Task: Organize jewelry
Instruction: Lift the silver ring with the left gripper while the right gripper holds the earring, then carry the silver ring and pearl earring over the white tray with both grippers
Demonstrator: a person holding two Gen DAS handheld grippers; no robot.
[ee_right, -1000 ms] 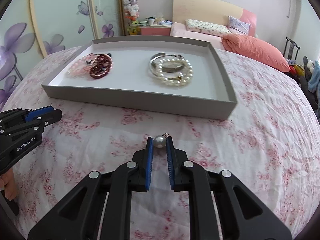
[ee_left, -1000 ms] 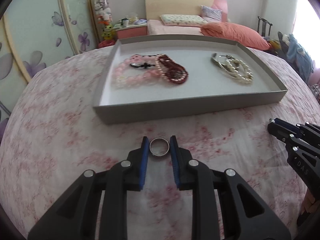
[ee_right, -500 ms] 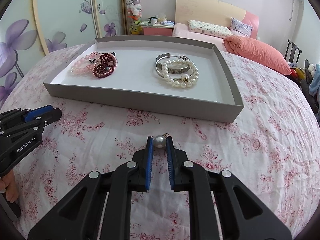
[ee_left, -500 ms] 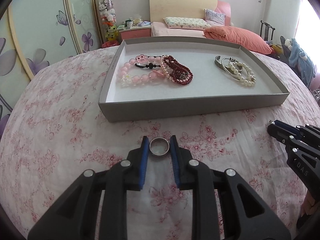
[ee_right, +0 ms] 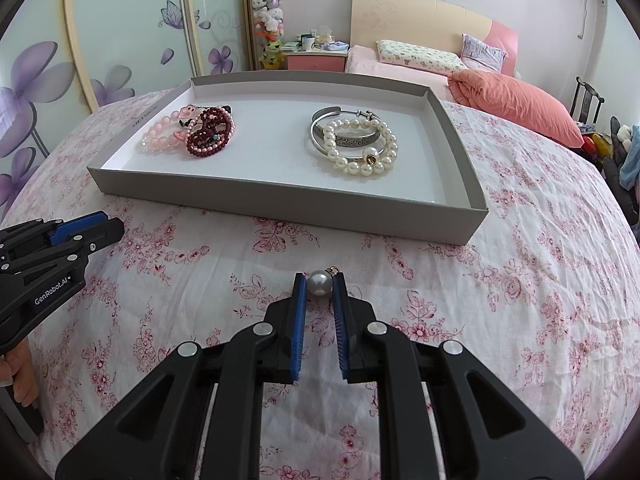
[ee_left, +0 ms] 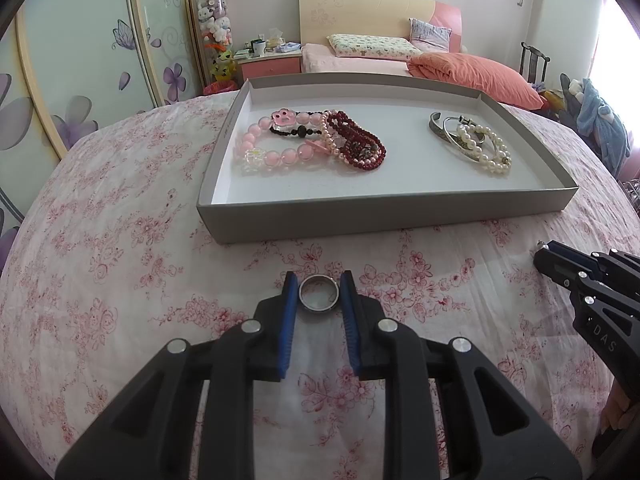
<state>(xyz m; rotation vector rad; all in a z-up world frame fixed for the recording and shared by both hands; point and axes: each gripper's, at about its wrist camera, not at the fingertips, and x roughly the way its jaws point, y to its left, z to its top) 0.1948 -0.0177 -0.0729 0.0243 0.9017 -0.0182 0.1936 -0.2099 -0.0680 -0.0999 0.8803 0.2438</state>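
My left gripper (ee_left: 319,294) is shut on a silver ring (ee_left: 319,300) and holds it above the floral cloth, in front of the grey tray (ee_left: 384,210). My right gripper (ee_right: 319,286) is shut on a pearl earring (ee_right: 319,284), short of the tray's (ee_right: 280,200) near wall. In the tray, pink and dark red bead bracelets (ee_left: 316,144) lie at the left, and a pearl bracelet with silver bangles (ee_left: 474,142) lies at the right. The same bead bracelets (ee_right: 192,132) and pearl bracelet (ee_right: 360,148) show in the right wrist view.
The table carries a pink floral cloth (ee_left: 120,240). The right gripper's body (ee_left: 592,292) is at the left view's right edge; the left gripper's body (ee_right: 52,256) is at the right view's left edge. A bed (ee_right: 460,76) and wardrobe doors stand behind.
Both grippers have risen and tilted a little, so the tray sits lower in both views and its inside shows more. The holds on the ring and pearl earring are unchanged.
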